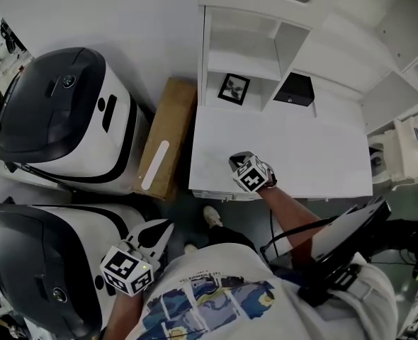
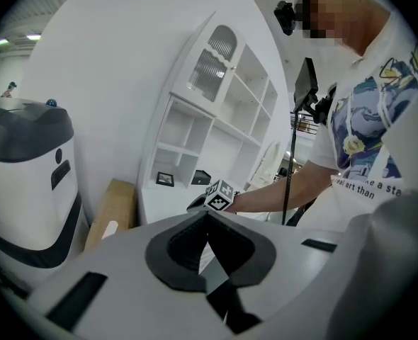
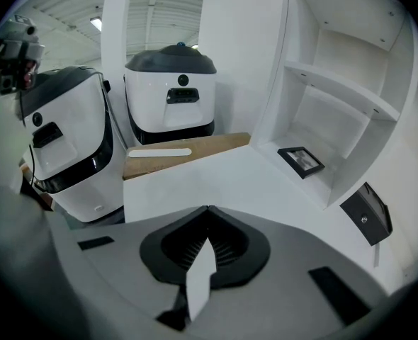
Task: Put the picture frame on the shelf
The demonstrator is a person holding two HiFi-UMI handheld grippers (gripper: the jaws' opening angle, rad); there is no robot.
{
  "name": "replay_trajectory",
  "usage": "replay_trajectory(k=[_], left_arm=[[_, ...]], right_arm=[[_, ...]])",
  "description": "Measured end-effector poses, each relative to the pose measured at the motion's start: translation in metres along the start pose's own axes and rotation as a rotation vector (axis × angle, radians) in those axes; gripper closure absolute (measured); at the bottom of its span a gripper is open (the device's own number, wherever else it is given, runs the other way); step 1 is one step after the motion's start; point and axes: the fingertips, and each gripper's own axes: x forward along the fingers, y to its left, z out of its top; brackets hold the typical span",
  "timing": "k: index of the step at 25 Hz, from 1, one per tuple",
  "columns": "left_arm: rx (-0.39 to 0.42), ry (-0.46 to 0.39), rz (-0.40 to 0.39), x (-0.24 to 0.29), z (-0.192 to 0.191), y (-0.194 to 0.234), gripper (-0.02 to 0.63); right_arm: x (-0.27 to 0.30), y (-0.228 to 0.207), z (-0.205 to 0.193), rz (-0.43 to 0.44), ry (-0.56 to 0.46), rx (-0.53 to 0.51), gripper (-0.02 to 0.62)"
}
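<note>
The picture frame (image 3: 301, 161) sits in the shelf's (image 3: 343, 87) lowest cubby, ahead and right of your right gripper's (image 1: 237, 161) closed, empty jaws. It's probably light, stiff, with a fragile face: pinch its border. Your left gripper (image 1: 161, 231), also closed and empty, hangs well back.

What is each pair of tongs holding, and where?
Nothing: left tongs and right tongs are shut, empty; the picture frame sits untouched in the shelf.

Picture frame (image 1: 234, 88), black box (image 1: 294, 89) on shelf (image 1: 280, 151)

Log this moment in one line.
picture frame: in lower-left shelf compartment | right gripper: shut, empty, over desk | left gripper: shut, empty, low
</note>
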Motion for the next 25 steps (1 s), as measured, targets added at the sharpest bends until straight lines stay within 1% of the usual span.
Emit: replay_trajectory(k=[11, 25], left_arm=[[0.020, 0.001, -0.032, -0.032, -0.026, -0.023, 0.592], [0.035, -0.002, -0.063, -0.067, -0.058, -0.046, 0.592]], right_arm=[[-0.036, 0.060, -0.021, -0.007, -0.019, 0.042, 0.571], [-0.074, 0.131, -0.032, -0.008, -0.046, 0.031, 0.571]])
